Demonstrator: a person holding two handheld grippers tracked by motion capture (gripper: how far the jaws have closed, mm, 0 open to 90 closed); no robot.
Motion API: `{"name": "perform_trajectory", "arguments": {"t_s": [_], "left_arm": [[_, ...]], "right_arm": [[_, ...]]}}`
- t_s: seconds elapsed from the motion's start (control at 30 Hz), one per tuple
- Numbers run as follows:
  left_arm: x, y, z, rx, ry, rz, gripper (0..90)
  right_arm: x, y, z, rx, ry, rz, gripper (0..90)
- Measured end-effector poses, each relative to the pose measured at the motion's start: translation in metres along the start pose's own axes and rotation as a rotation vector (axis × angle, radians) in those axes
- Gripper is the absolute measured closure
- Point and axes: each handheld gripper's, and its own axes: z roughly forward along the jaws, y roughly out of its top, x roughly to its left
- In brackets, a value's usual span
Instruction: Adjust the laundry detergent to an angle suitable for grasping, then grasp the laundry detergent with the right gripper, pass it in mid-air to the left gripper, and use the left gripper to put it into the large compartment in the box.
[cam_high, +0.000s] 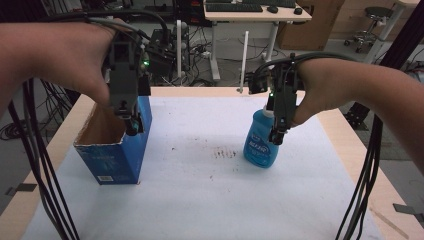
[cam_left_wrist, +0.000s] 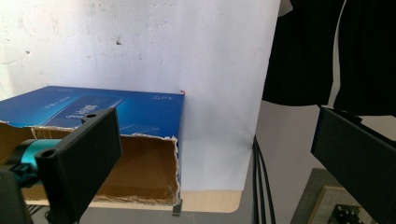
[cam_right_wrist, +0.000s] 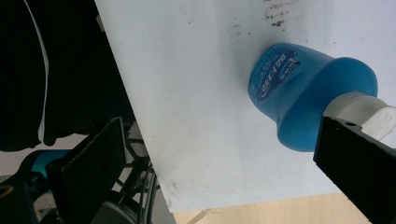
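An open-topped blue cardboard box stands at the left of the white sheet. My left gripper hangs over the box's right rim, pointing down. In the left gripper view the jaws stand wide open, with the box under the left one. A blue bottle with a white cap stands upright to the right of centre. My right gripper hovers at its cap, open. In the right gripper view the bottle sits off to the right, and its cap is beside the right jaw of the open gripper.
The white sheet covers a wooden table whose bare edges show at the sides. Black cables hang down on both sides of me. Beyond the far edge stand a desk with a keyboard and a stool.
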Motion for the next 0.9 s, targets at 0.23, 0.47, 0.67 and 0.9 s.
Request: {"name": "perform_trajectory", "arguments": {"t_s": [0.23,0.47,0.67,0.9], "left_arm": [[-0.0032,0.0037,-0.0007,0.002,0.002,-0.006,1.8],[-0.0047,0.0054,0.0001,0.005,0.009,-0.005,1.8],[-0.0041,0.0055,0.0006,-0.002,0.011,-0.005,1.8],[-0.0022,0.0079,0.0023,0.007,0.002,-0.005,1.8]], "right_arm": [[0.0037,-0.0012,-0.0012,-0.003,-0.010,0.007,1.7],[0.0075,-0.0019,-0.0026,0.001,-0.016,0.006,1.7],[0.0084,-0.0026,-0.0019,0.006,-0.012,0.005,1.7],[0.0067,-0.0047,-0.0024,0.001,-0.016,0.013,1.7]]}}
